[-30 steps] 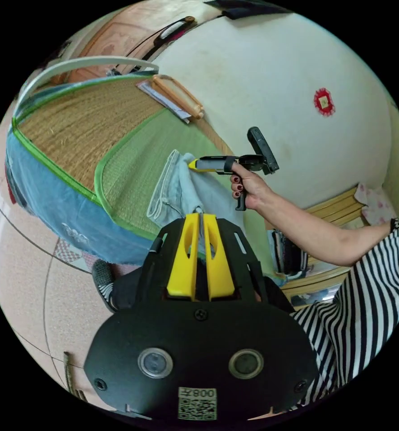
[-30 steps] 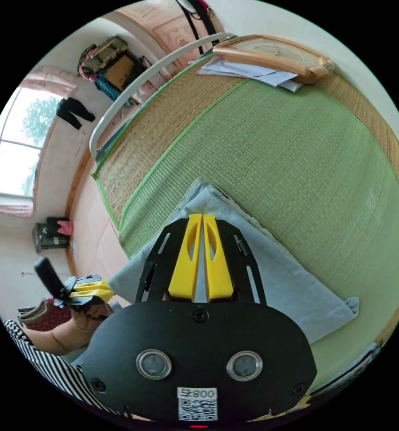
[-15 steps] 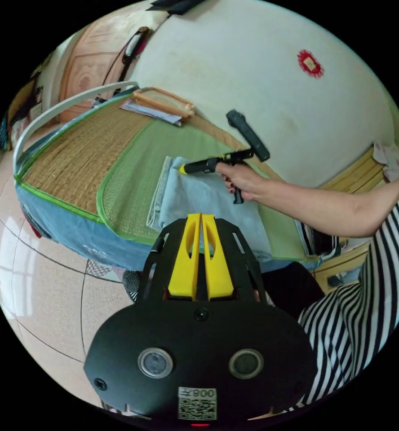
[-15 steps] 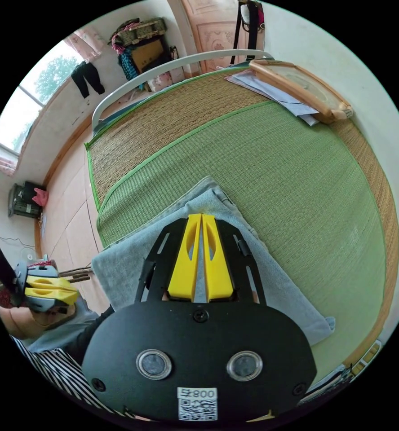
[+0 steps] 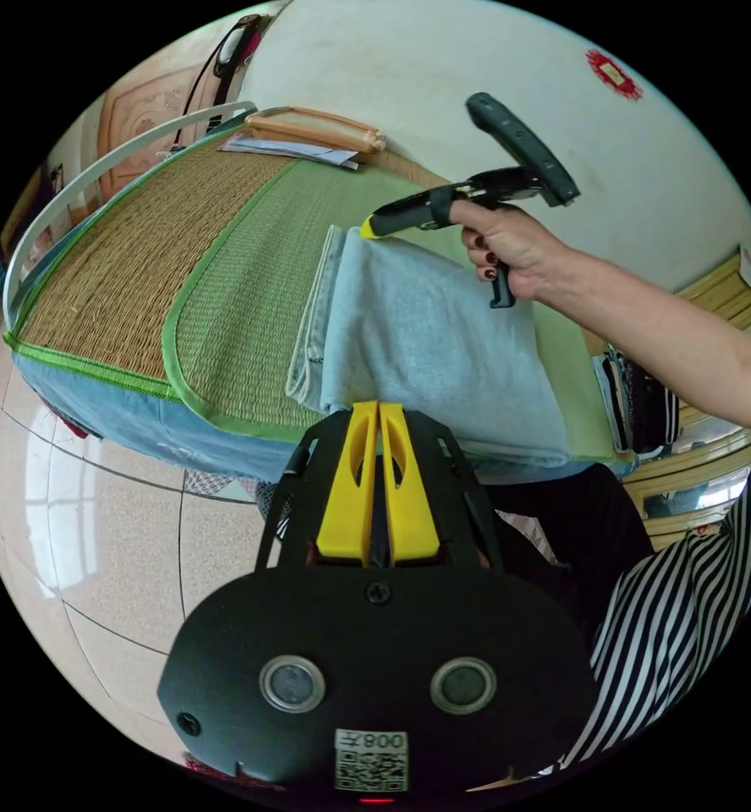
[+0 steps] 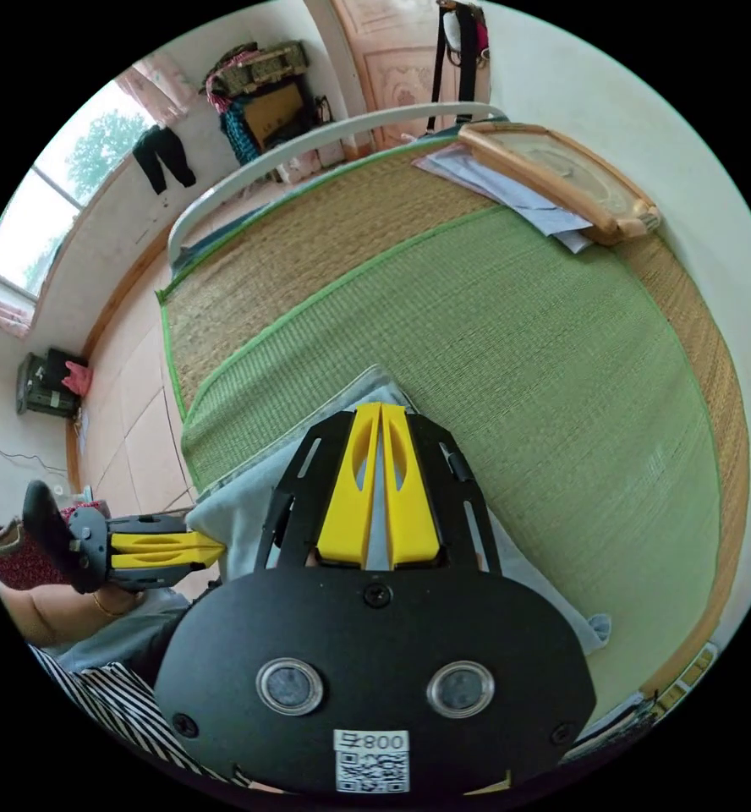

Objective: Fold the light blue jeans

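My right gripper (image 5: pixel 369 227) is closed on the far corner of the light blue jeans (image 5: pixel 426 338); my left gripper (image 5: pixel 379 414) is closed, holding nothing I can see. I judge best practice: lay that corner square on the green mat (image 6: pixel 561 355), then release.

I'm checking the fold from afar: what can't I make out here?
- Right gripper view: the right gripper body hides the near half of the folded light blue jeans.
- Left gripper view: the left gripper tips cover the jeans' near edge; any pinch is unclear.
- Lower fold layers: hidden under the top layer.
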Demonstrator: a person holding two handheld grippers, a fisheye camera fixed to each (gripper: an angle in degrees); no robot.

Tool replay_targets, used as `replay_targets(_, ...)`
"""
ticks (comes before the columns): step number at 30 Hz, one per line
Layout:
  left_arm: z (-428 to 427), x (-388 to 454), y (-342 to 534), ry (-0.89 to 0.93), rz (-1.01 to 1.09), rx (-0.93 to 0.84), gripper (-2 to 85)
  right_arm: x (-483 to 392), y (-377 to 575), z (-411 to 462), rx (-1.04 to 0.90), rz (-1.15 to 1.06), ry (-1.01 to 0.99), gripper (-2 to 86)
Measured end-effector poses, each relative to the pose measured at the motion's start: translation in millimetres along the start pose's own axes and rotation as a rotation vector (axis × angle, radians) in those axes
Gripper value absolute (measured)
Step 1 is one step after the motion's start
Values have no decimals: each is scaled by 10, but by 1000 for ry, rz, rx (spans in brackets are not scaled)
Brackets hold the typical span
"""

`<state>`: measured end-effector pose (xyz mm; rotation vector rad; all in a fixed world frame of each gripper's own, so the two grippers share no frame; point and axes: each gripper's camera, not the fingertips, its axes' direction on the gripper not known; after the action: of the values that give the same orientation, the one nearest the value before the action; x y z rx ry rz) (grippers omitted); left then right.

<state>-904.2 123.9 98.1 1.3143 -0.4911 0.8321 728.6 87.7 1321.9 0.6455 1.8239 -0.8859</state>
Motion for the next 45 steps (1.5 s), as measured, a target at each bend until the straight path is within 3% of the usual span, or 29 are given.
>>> replay_targets(8,-99,217,10,9,-19,55,1,132,101,-11,9,2,-44,0)
replay_targets(12,66,248,-15,-30,-30,-18,1,254,655,-278,63,-12,-179,0)
replay_targets(17,253,299,22,11,-21,-21,1,109,1658,-246,-34,-66,-306,1)
replay_targets(20,334,441,27,-38,2,-37,1,47,2176,-37,-123,-42,-265,1)
replay_targets(26,448,632,-1,-80,-15,-84,1,243,2426,105,-83,30,-311,1)
replay_targets(29,371,792,52,-56,-37,-7,1,259,2623,-95,-20,0,-273,1)
replay_targets(34,756,1023,110,-41,-12,-107,1,584,3293,8,-26,150,-277,0)
replay_targets(40,911,1069,157,-7,-57,-106,1,839,3654,110,49,267,-409,0)
replay_targets(45,990,1381,245,27,2,-100,1,1092,3880,168,64,326,-386,1)
